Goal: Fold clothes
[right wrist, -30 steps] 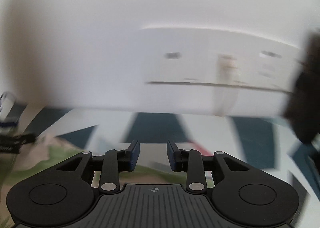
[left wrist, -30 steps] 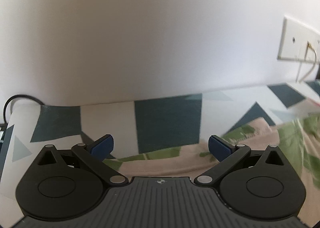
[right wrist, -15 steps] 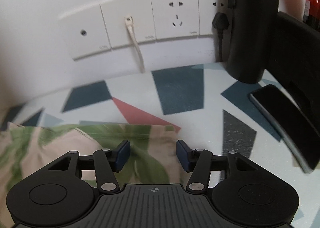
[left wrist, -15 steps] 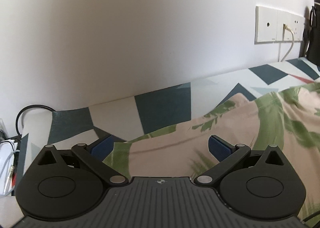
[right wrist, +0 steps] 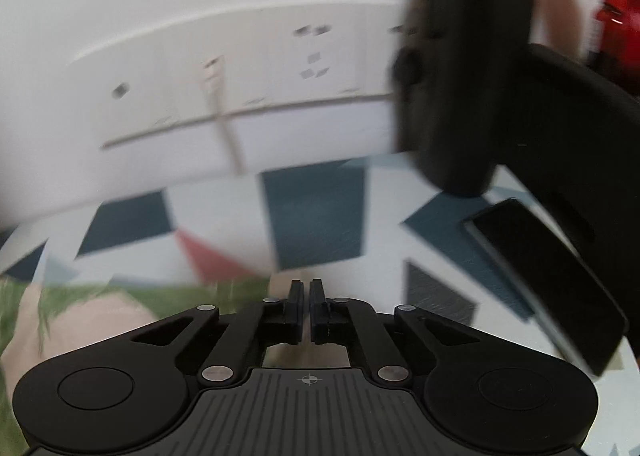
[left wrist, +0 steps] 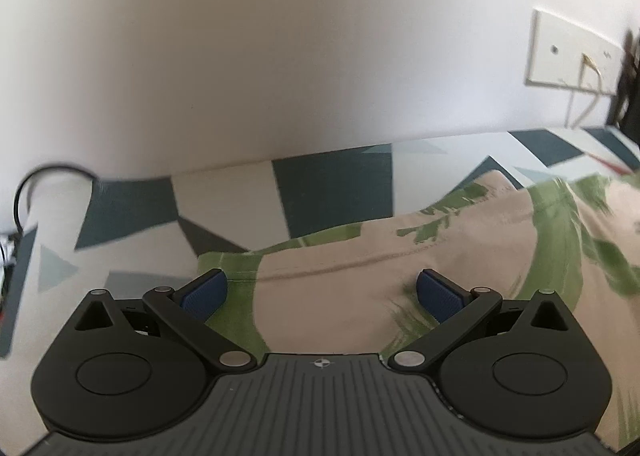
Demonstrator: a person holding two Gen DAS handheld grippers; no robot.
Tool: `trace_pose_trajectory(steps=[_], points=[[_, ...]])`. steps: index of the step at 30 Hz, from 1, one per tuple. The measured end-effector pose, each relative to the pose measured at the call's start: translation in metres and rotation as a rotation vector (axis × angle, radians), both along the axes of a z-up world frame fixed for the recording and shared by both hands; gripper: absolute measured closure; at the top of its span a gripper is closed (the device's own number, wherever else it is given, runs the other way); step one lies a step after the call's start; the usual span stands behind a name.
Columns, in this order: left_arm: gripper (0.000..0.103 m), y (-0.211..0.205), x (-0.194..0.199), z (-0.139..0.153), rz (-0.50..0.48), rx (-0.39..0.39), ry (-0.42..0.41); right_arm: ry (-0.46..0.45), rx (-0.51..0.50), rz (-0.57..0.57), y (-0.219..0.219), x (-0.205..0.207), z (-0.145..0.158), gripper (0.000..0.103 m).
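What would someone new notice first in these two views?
The leaf-print garment, beige with green fronds, spreads over a geometric-patterned tablecloth, with the left gripper wide open above it. The right gripper is shut at the cloth's edge, near a tall black bottle and a dark phone.

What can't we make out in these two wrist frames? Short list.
- Right wrist: whether the right gripper, jaws together, has pinched the leaf-print garment; motion blur and the fingers hide the contact.
- Right wrist: wall sockets smeared by blur.
- Left wrist: garment is cut off by the right edge and hidden by the left gripper, open above it; type unclear.
- Right wrist: phone is cut off by the dark stand.
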State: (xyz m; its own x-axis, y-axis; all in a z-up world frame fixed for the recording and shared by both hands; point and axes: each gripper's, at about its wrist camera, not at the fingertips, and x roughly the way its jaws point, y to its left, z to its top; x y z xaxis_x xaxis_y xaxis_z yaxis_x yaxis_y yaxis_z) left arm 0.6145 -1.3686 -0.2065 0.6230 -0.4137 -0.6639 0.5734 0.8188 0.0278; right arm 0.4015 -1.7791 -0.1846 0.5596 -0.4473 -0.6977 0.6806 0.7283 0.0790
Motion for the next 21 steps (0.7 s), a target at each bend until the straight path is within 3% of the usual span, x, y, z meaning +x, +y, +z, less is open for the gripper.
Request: trace_pose_trajectory(steps=[5,7,8,9,13,15,21], points=[[0.0,0.0,0.0,-0.001,0.012,0.004,-0.006,-0.019,0.052,-0.065,-0.016,-0.013,0.0,0.103],[0.0,-0.001,0.0,-0.001,0.014,0.004,-0.005,-0.041,0.075,-0.025,-0.012,-0.014,0.002,0.09],[0.0,0.0,0.0,-0.001,0.015,0.001,-0.002,-0.05,0.089,-0.007,-0.009,-0.014,0.003,0.067],[0.0,0.0,0.001,-0.001,0.015,-0.002,0.002,-0.049,0.092,0.013,-0.006,-0.011,0.002,0.054],[0.0,0.0,0.0,-0.001,0.018,-0.001,0.0,-0.006,0.108,0.063,0.003,0.003,-0.006,0.06],[0.0,0.001,0.0,-0.001,0.026,0.001,-0.003,0.008,0.099,0.061,0.005,0.007,-0.01,0.099],[0.0,0.004,0.002,-0.001,0.081,0.002,-0.013,0.017,0.026,0.009,0.005,-0.004,-0.011,0.101]])
